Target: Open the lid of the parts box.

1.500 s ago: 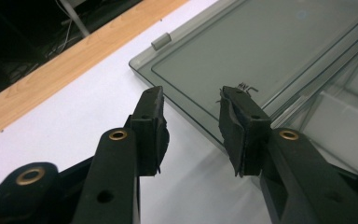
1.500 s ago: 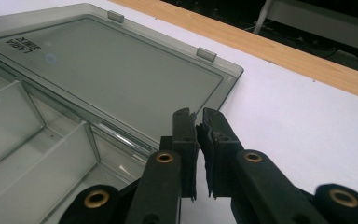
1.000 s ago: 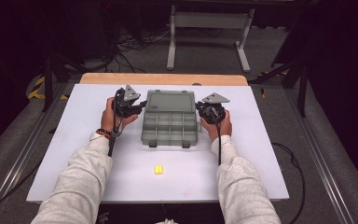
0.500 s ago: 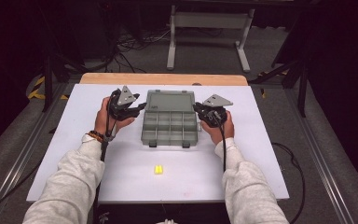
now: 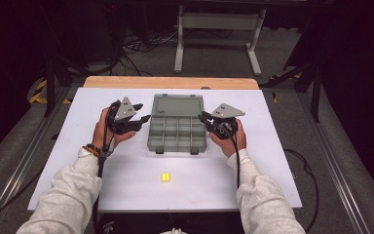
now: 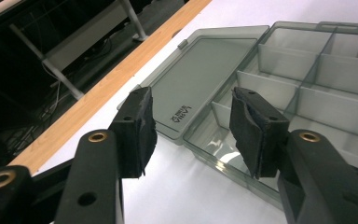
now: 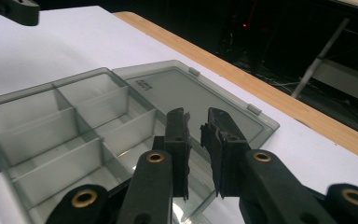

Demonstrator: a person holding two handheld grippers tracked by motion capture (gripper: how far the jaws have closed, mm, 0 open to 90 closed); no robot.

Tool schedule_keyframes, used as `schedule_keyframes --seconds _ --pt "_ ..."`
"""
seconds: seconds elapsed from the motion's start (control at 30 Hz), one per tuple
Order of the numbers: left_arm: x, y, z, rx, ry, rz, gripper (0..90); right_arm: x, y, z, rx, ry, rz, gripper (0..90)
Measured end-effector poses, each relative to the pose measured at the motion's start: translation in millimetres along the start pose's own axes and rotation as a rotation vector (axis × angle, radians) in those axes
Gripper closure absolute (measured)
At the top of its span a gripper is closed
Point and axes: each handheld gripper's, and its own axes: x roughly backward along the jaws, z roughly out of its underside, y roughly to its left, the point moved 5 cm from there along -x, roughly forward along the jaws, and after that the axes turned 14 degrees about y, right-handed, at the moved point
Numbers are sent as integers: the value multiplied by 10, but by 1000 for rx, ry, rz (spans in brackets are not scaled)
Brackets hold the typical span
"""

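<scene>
A grey see-through compartment box (image 5: pixel 177 132) lies open at the middle of the white table (image 5: pixel 272 161), its lid (image 5: pixel 177 104) laid flat on the far side. Several bare compartments (image 6: pixel 307 70) show inside it. My left gripper (image 5: pixel 145 120) hovers at the box's left edge. Its jaws have just been opening and stand apart (image 6: pixel 191 133) with nothing between the pads. My right gripper (image 5: pixel 203 117) is at the box's right edge. Its jaws have also just been opening, leaving a narrow gap (image 7: pixel 196 126) that holds nothing.
A small yellow piece (image 5: pixel 165 177) lies on the table near the front, between the person's forearms. A wooden strip (image 5: pixel 170 82) runs along the table's far edge. Beyond it a metal stand (image 5: pixel 214 22) and cables sit on the floor.
Both hands have drawn back a little from the box sides toward the person. The left jaws stand wider than before. The box and the yellow piece have not moved.
</scene>
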Motion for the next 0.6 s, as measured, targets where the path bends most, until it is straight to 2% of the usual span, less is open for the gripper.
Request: schedule_keyframes --seconds 0.13,0.33,0.43,0.6 --pt "56 -65 59 -9 -14 11 484 55 66 4 13 -11 -17 761" --pt "133 -176 163 -41 -22 16 452 98 217 57 66 -4 -59 765" --pt "172 -221 206 -39 -32 24 440 112 283 95 68 -7 -87 744" --pt "240 -291 286 -42 -48 33 406 192 368 117 77 -27 -109 716"
